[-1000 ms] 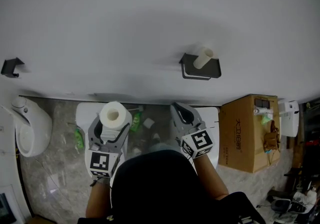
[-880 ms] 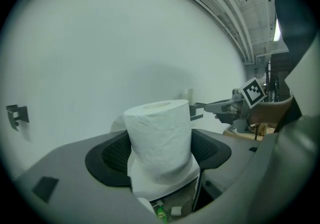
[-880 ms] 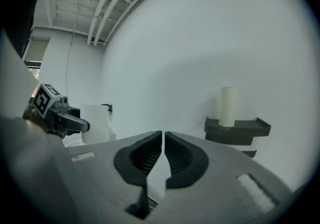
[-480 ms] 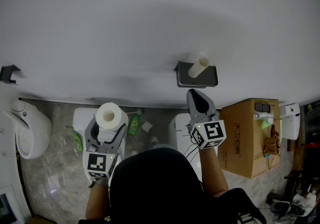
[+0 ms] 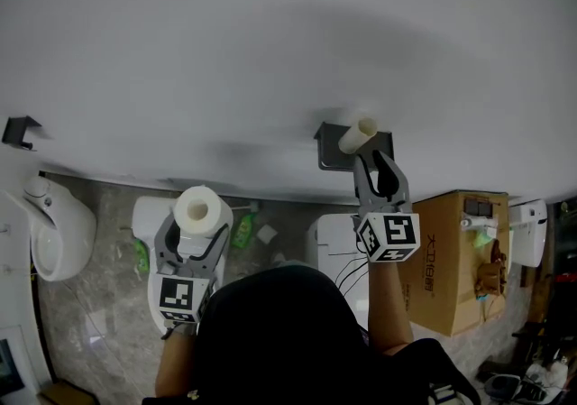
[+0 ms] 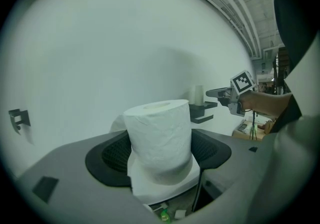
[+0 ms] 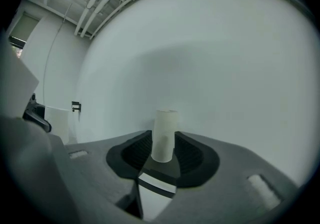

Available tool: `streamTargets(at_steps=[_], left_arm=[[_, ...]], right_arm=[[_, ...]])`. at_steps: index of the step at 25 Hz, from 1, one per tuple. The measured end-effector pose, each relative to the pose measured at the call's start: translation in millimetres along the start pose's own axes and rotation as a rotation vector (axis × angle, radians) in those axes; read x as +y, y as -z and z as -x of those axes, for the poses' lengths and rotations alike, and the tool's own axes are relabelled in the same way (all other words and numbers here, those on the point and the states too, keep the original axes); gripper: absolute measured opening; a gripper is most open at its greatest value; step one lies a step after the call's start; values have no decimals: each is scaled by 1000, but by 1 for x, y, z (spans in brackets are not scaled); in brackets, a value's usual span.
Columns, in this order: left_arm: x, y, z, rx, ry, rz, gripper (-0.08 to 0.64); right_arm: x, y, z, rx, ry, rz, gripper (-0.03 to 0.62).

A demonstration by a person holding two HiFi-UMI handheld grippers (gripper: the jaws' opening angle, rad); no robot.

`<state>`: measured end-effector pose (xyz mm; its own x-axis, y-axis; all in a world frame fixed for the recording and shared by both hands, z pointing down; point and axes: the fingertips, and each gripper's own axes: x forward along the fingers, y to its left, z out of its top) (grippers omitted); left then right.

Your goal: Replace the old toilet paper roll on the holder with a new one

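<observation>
A second earlier the right gripper (image 5: 375, 161) had hung well below the holder (image 5: 329, 147), level with the left one, its jaws together. Now it had come up to just under the holder, and its jaws had just been opening to a narrow gap. The old cardboard tube (image 5: 358, 134) stood on the holder's peg between the pads, not visibly pinched.

The left gripper (image 5: 194, 236) had barely shifted, well below and left of the holder, and was clamped on the full new roll (image 5: 203, 210), which stood upright.

Below and right of the holder, a cardboard box (image 5: 455, 259) bore dark print too small to read. Each gripper's cube showed only black-and-white square markers.
</observation>
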<state>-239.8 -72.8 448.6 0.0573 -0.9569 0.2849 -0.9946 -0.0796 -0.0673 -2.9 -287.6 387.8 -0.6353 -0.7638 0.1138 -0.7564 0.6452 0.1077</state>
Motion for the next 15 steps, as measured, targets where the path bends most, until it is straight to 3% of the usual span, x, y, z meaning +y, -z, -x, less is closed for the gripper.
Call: streamTargets(at_steps=[10, 15], left_arm=[[1, -4, -12, 12, -59, 24, 376], [1, -2, -15, 10, -73, 33, 376]], right_arm=[[-7, -2, -32, 44, -63, 10, 319], [-5, -1, -44, 72, -88, 29, 367]])
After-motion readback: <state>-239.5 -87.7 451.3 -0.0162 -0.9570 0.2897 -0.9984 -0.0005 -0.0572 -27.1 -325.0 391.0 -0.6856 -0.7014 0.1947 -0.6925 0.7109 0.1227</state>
